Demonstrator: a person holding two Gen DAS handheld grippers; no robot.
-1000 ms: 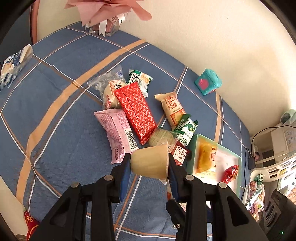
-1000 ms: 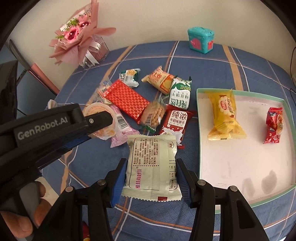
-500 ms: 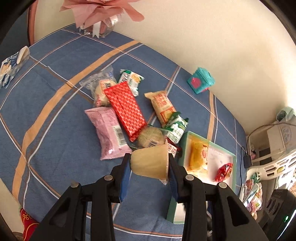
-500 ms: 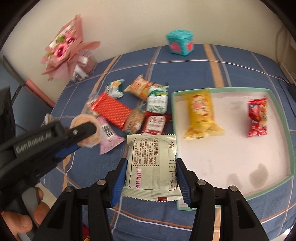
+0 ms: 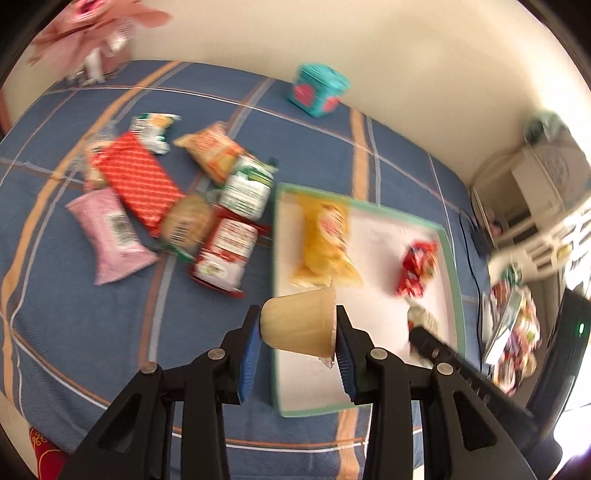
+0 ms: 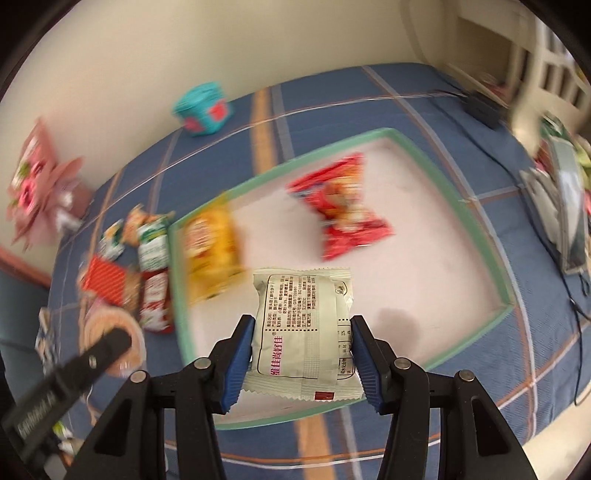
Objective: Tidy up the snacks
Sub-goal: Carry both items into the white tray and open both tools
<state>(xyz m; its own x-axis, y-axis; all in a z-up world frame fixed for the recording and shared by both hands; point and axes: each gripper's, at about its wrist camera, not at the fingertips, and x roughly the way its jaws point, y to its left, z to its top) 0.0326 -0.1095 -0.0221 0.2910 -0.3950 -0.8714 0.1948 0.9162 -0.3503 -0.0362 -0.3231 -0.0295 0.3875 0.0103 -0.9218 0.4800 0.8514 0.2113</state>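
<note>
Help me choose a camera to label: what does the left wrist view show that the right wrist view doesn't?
Only the left wrist view shows the pale yellow plastic pudding cup side-on, clamped in the left gripper, plus the pink foil snack pouch clear on the blue plaid cloth.

Only the right wrist view shows the white printed snack packet, held by the right gripper, in full.

Both show the green-rimmed white tray holding a yellow snack bag and a red candy wrapper.

Cream wall (image 5: 388, 55) behind a blue plaid cloth (image 5: 92, 314) with orange stripes, pink bouquet (image 5: 92, 33) at 11 o'clock, teal box (image 5: 317, 90) at 12, white shelving (image 5: 546, 206) at 3 o'clock, daylight lower right
</note>
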